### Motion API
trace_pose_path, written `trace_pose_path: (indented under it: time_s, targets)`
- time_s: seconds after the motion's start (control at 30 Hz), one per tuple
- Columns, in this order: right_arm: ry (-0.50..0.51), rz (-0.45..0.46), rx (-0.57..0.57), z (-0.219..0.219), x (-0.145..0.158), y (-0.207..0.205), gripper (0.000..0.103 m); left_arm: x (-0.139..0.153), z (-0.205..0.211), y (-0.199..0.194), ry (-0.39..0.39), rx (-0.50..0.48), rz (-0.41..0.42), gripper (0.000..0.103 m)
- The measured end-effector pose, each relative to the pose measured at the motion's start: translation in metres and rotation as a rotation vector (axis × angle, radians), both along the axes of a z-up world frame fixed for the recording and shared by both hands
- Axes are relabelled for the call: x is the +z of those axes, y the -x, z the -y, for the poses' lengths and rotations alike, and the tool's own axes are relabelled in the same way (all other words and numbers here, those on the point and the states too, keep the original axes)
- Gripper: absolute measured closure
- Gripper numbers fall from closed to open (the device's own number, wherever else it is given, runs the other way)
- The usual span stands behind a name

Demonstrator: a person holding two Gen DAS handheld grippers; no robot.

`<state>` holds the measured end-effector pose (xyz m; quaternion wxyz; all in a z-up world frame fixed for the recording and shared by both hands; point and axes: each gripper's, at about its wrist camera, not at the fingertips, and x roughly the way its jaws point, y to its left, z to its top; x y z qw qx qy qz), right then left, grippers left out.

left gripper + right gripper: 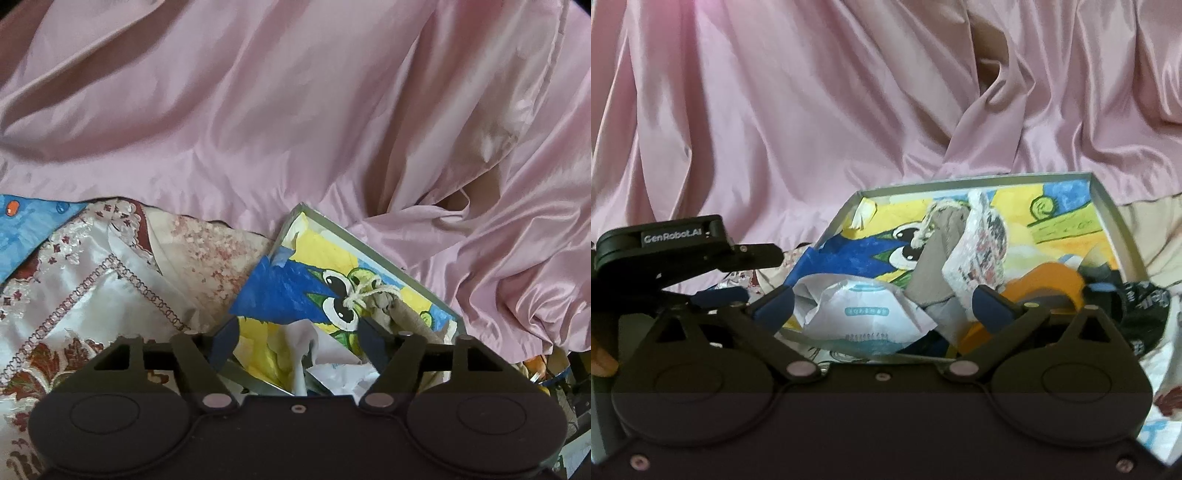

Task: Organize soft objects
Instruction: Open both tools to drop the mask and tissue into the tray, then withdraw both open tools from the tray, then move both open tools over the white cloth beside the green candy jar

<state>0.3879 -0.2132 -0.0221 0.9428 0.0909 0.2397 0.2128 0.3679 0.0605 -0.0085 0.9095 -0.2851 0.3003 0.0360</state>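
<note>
A shallow box (1106,218) with a blue and yellow cartoon picture inside lies on the bed; it also shows in the left wrist view (369,251). In it lie a white packet with teal print (864,314), a beige drawstring pouch (938,243), a patterned white bag (982,240), an orange piece (1049,280) and a black printed cloth (1145,306). My right gripper (882,299) is open, its jaws on either side of the white packet. My left gripper (299,332) is open over the box's near end, above crumpled white material (306,347); the pouch (391,306) lies by its right finger.
Pink satin fabric (258,110) drapes behind the box and fills the background (812,110). An embroidered white and maroon cloth (92,288) and a blue cloth (22,229) lie left of the box. The left gripper body (665,243) shows at the left of the right wrist view.
</note>
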Motion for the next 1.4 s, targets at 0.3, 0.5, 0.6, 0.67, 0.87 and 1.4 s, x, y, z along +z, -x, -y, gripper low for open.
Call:
trace_pose_path:
  time_s: [0.3, 0.5, 0.6, 0.67, 0.87, 1.4]
  targets:
    - [0.014, 0.061, -0.07, 0.031, 0.04, 0.037, 0.0, 0.029, 0.007, 0.038, -0.08, -0.008, 0.085, 0.011]
    - [0.047, 0.126, -0.137, 0.053, 0.066, 0.077, 0.0, 0.05, 0.023, 0.072, -0.127, -0.066, 0.153, 0.004]
    - [0.068, 0.163, -0.195, 0.067, 0.072, 0.104, 0.0, 0.058, 0.032, 0.093, -0.15, -0.102, 0.185, 0.003]
    - [0.07, 0.185, -0.23, 0.079, 0.072, 0.121, 0.0, 0.06, 0.037, 0.106, -0.148, -0.122, 0.195, 0.002]
    - [0.002, 0.205, -0.355, 0.127, 0.066, 0.167, 0.0, 0.06, 0.046, 0.146, -0.14, -0.181, 0.223, 0.001]
    - [0.0, 0.133, -0.453, 0.149, 0.018, 0.263, 0.0, 0.029, 0.048, 0.222, -0.231, -0.287, 0.22, 0.001]
